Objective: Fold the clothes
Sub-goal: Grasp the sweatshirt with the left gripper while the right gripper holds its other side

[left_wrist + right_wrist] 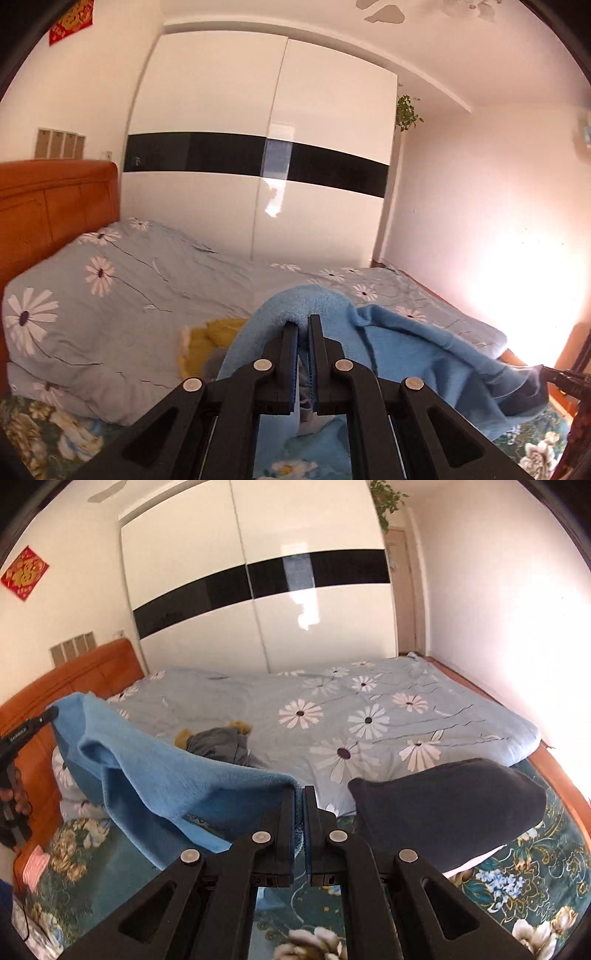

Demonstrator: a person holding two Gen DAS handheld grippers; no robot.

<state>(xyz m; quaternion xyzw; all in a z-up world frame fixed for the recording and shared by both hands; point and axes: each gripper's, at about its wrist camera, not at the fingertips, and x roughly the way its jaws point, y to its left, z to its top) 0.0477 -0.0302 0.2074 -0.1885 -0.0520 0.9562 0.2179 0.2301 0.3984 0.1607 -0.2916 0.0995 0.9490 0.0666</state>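
A light blue fleece garment [417, 343] hangs in the air above the bed, stretched between both grippers. My left gripper [303, 325] is shut on one end of it; the cloth bulges over the fingertips. My right gripper [300, 794] is shut on the other end, where the blue cloth [155, 771] drapes off to the left and a dark navy cuff [450, 805] sticks out to the right. The left gripper also shows at the left edge of the right wrist view [51, 714], and the right gripper at the right edge of the left wrist view [546, 371].
A bed with a pale blue daisy quilt [369, 716] lies below, over a dark green floral sheet [517, 878]. A crumpled grey and yellow garment [221, 742] lies on the quilt. An orange wooden headboard [55, 206] stands at the left, a white wardrobe [258, 147] behind the bed.
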